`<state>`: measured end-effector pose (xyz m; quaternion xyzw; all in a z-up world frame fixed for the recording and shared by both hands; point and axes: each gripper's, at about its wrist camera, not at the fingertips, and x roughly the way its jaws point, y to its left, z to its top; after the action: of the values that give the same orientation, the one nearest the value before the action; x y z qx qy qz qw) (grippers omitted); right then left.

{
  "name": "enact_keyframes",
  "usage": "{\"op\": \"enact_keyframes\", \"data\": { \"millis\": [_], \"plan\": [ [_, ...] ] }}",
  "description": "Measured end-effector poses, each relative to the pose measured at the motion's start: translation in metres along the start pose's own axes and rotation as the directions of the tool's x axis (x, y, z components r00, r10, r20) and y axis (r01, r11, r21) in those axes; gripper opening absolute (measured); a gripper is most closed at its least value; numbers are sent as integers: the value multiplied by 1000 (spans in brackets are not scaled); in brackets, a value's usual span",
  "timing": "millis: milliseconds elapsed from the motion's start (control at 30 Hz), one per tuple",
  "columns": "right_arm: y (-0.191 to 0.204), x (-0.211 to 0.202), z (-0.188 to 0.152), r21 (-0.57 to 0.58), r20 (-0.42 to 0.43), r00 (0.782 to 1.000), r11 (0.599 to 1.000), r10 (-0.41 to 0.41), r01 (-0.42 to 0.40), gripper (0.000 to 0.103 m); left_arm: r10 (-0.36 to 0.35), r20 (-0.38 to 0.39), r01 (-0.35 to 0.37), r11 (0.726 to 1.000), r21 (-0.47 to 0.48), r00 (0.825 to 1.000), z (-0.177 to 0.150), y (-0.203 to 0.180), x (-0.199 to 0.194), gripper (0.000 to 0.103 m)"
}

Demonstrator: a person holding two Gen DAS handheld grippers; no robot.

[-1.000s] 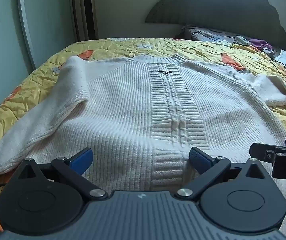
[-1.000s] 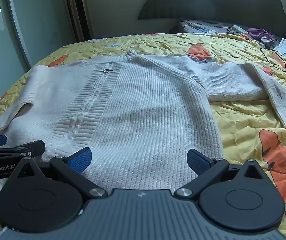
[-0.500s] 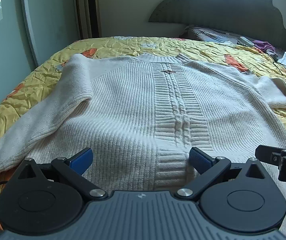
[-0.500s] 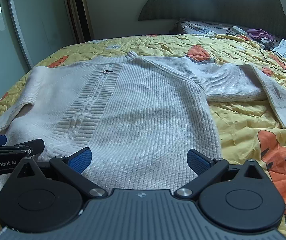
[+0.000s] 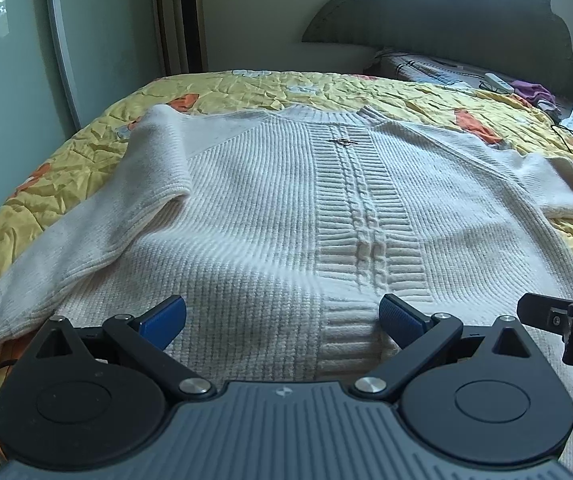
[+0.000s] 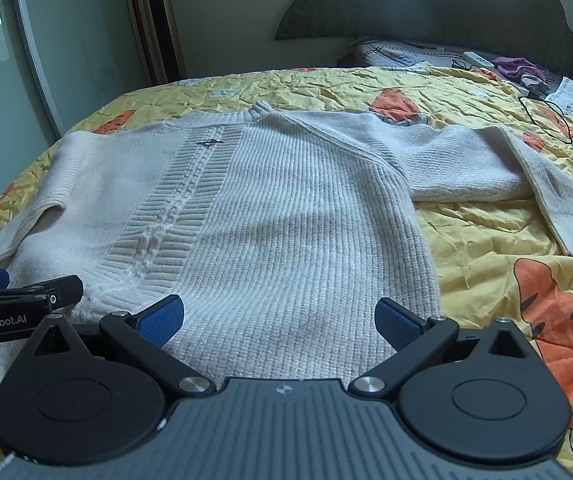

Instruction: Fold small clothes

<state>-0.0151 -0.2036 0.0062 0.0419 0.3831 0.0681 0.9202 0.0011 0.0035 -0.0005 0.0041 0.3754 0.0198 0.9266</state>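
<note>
- The cream cable-knit sweater lies flat, front up, on the bed's yellow quilt with orange prints; its hem is right before both my tools.
- My left hand-held gripper gapes wide over the hem's ribbed centre panel, gripping nothing.
- My right hand-held gripper is equally wide, empty, above the hem's right part.
- Only the right view shows the outstretched right sleeve; the left view shows the bent left sleeve.

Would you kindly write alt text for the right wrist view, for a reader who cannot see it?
A white knit sweater lies flat, front up, on a yellow patterned bedspread, one sleeve stretched sideways. The open right gripper hovers near its hem, with the left gripper at the frame's left edge.
</note>
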Motion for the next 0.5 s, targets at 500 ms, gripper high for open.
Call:
{"op": "enact_keyframes", "data": {
  "millis": [500],
  "plan": [
    [-1, -2, -1, 3, 1, 1000, 1000, -3, 3, 103, 3, -4, -3, 1000, 0, 1000, -1, 0, 0, 103]
  ]
}}
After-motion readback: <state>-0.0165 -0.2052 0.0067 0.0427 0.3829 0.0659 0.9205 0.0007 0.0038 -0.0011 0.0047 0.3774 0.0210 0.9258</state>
